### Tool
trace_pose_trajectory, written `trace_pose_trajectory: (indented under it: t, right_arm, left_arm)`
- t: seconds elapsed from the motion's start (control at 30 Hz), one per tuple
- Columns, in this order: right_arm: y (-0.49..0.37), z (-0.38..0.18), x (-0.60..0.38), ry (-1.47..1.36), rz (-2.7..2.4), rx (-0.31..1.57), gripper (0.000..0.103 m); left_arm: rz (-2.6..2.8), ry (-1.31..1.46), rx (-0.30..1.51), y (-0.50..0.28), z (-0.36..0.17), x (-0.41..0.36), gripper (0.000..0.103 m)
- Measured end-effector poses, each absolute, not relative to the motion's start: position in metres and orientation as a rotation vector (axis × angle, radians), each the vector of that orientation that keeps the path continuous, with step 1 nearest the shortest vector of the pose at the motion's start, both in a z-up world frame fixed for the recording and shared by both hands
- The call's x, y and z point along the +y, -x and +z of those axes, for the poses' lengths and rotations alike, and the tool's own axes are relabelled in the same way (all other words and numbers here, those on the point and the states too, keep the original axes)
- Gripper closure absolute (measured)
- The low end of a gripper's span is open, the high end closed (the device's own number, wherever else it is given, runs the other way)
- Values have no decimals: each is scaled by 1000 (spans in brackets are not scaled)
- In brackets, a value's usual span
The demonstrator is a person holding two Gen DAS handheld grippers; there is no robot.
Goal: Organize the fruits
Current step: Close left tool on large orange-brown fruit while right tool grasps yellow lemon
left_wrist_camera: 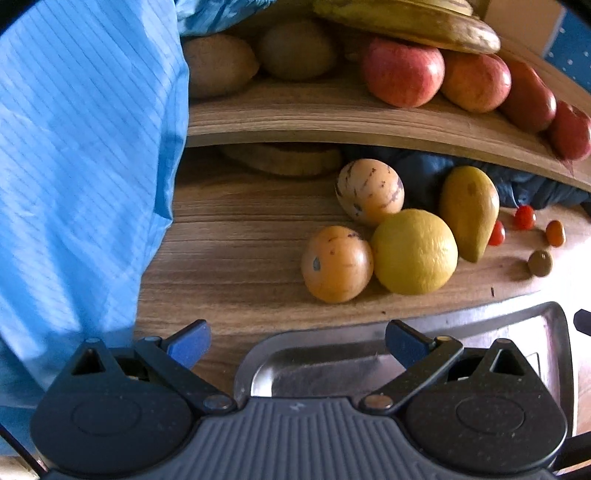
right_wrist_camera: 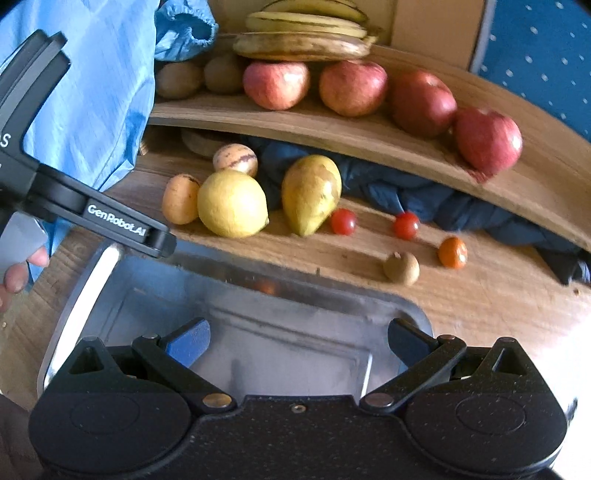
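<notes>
Both the left gripper (left_wrist_camera: 298,345) and the right gripper (right_wrist_camera: 298,345) are spread and empty above the metal tray (right_wrist_camera: 79,295); no fruit is picked yet. The next move probably needs a reach to the yellow citrus (right_wrist_camera: 232,204) at centre left.

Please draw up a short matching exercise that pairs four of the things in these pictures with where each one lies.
Things:
1. bananas
2. metal tray
3. dark blue cloth
4. yellow citrus

Places:
A. on the table, touching the orange-tan fruit
B. bunched under the shelf
C. nearest the cameras, below the open fingers
D. at the back of the shelf, behind the apples

Pairs: 1-D, 2-C, 3-B, 4-A
</notes>
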State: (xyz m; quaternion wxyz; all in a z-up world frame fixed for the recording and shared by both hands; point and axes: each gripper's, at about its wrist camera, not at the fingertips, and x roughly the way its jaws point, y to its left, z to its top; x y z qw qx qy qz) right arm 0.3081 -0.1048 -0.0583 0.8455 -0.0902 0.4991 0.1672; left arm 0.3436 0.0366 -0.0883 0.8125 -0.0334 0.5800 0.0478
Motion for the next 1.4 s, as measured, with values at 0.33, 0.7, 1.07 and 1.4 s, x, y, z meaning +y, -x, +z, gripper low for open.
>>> trace_pose_trajectory:
  t: [0.33,0.7,1.07,1.4]
  right_arm:
    - [-335,-65,-81,262,391,1045,1]
    - [-351,-74,-44,453,464,947,1]
    - [-349,-79,-22,626,545,830,8]
    - [-353,-83,-11,685,606,793,20]
  left_arm:
    - [138,121,1241,-357,-97,51,1]
    - [129,164,1233,-362,-95,48,1]
    - [105,197,1222,-371,-97,67,1]
    - [93,190,1190,-387,-91,73,1]
